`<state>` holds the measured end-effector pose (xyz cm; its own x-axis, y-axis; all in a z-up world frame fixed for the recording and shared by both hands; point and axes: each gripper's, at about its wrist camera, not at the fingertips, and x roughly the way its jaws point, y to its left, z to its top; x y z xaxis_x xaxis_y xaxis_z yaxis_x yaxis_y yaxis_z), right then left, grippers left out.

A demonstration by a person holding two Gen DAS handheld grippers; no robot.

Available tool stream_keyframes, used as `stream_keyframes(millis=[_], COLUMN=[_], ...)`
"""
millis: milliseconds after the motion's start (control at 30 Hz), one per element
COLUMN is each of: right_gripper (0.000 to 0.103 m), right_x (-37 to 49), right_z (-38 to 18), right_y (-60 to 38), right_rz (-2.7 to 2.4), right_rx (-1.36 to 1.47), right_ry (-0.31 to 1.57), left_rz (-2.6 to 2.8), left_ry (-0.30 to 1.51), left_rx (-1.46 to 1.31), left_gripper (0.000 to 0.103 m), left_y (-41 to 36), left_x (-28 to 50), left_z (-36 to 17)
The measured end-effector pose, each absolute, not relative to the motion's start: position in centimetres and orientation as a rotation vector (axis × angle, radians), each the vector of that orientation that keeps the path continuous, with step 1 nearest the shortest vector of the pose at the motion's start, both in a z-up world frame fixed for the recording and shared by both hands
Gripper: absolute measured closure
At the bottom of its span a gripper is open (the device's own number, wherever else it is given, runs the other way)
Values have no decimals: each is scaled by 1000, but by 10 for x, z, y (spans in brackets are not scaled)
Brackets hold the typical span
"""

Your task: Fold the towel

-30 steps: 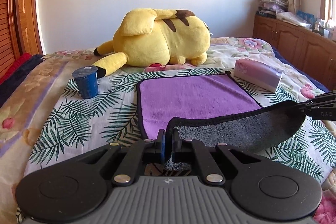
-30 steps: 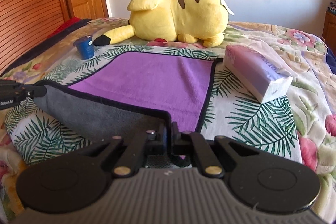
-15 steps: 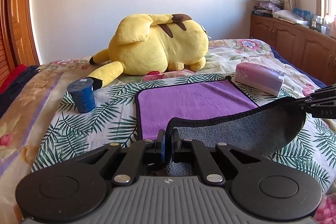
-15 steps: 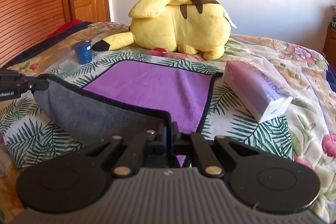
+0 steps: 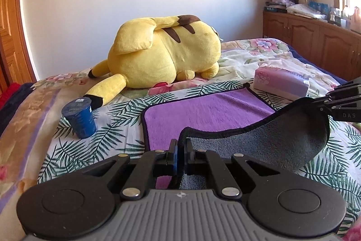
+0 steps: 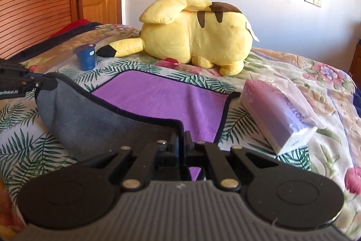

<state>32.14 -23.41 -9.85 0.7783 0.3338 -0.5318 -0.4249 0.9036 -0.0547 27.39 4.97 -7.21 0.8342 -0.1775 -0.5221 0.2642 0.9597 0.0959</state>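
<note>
the left claw (image 5: 179, 146) is pinched tight on the near left corner of the towel (image 5: 203, 112), the black hem rising between its closed fingers at 6 o'clock in the left wrist view. the right claw (image 6: 182, 139) is clamped the same way on the near right corner, and it also shows at 3 o'clock in the left wrist view, gripping the hem from the side. between the two claws the near edge of the towel hangs lifted off the bed (image 5: 74, 150), its grey underside turned up and sagging in a curve, while the far purple half lies flat on the palm-leaf bedspread. a blue cup (image 5: 79, 119) stands upright on the bed at 9 o'clock from the towel, apart from it. a yellow plush toy (image 5: 162, 55) lies on its side at 12 o'clock beyond the towel's far edge, one black-tipped ear reaching almost to the cup. a pale purple tissue pack (image 6: 277, 114) rests just beside the towel's far right corner, at 3 o'clock in the right wrist view. wooden cabinets (image 5: 315, 42) run along the wall at 2 o'clock.
</note>
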Motion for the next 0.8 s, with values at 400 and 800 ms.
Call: stream_keyframes(millis=[400,800], right_gripper=[99,99], right_x=[343,363], right_z=[-102,-79], right_y=[-238,-238], right_rz=[423,428], right_rx=[-171,-164], right_ry=[532,442], left_rz=[-253,-242], left_ry=[513,472], left_rx=[174,192], left_gripper=[103,103], left_y=[51,51], left_x=[298,329], left_z=[-66,-45])
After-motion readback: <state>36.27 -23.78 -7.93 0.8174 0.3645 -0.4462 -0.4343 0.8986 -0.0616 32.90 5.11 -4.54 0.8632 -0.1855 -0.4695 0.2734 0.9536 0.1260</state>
